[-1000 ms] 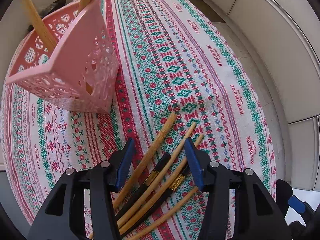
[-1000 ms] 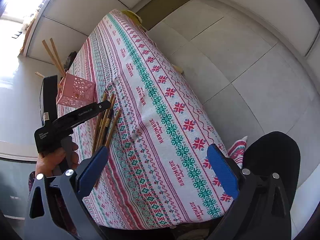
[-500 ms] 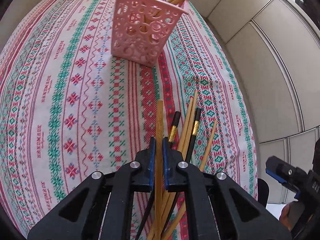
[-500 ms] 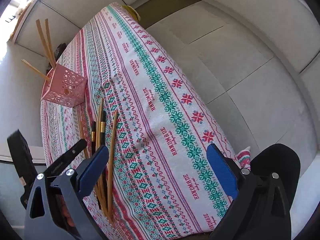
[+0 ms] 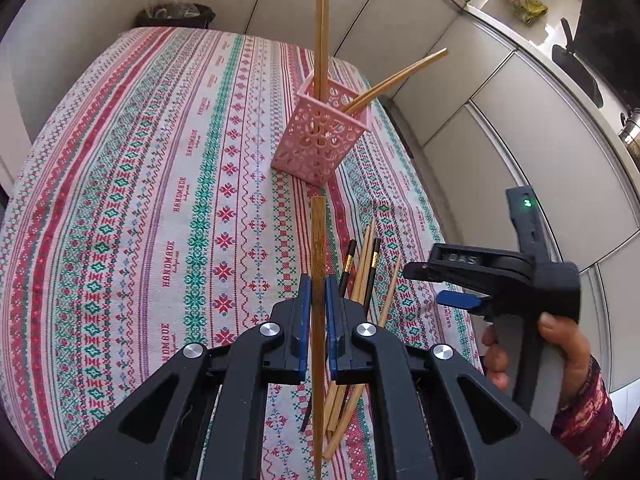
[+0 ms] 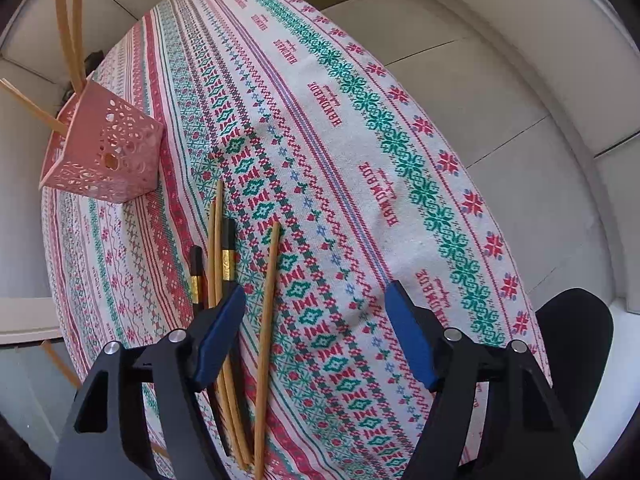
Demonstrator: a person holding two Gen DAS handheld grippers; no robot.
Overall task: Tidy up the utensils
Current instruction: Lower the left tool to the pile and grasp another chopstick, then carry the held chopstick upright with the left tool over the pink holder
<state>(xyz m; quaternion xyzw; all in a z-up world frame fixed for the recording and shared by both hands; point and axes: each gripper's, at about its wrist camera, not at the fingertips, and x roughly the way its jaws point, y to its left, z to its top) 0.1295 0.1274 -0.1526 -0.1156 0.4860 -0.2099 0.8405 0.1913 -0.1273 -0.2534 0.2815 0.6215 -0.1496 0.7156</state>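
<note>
Since a second ago, one wooden chopstick has been lifted out of the loose pile and is now pinched between the blue pads of the left hand-held gripper, pressed together on it and pointed toward the pink basket. The basket stands on the patterned tabletop with three wooden chopsticks leaning in it. The remaining chopsticks, wooden and black with gold bands, lie side by side on the cloth. The right hand-held gripper has been brought down over them; its jaws have just been closing but are seen spread, with one wooden chopstick lying between them, apparently untouched. The right hand is seen on its handle.
</note>
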